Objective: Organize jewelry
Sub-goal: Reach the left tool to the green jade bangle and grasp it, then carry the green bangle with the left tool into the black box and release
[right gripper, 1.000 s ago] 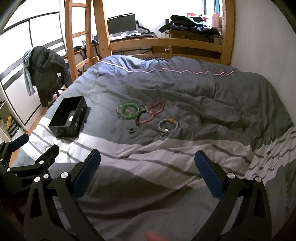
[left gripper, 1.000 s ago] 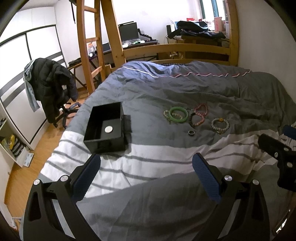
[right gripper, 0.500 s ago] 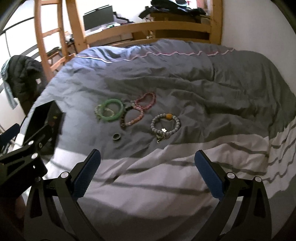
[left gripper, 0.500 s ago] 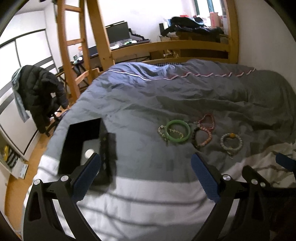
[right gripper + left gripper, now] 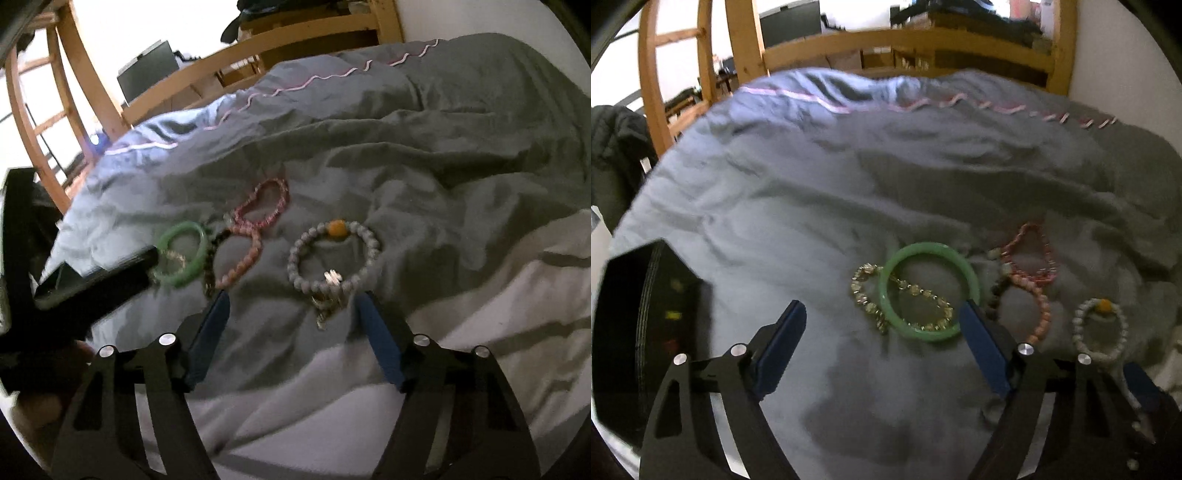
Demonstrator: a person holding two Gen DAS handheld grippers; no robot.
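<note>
Over on the left sits the black box [image 5: 646, 332]; beside it the left gripper [image 5: 882, 317] hangs wide open and empty above the green bangle [image 5: 931, 291] and gold chain [image 5: 905, 291]. Rightward, the right gripper [image 5: 291, 299], also spread and empty, straddles the grey bead bracelet [image 5: 332, 254] on the duvet [image 5: 443, 166].

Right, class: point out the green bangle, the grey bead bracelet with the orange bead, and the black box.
green bangle [image 5: 973, 275]: left wrist view, on its right rim.
grey bead bracelet [image 5: 295, 271]: right wrist view, on its left-hand beads.
black box [image 5: 618, 332]: left wrist view, on its dark wall.
</note>
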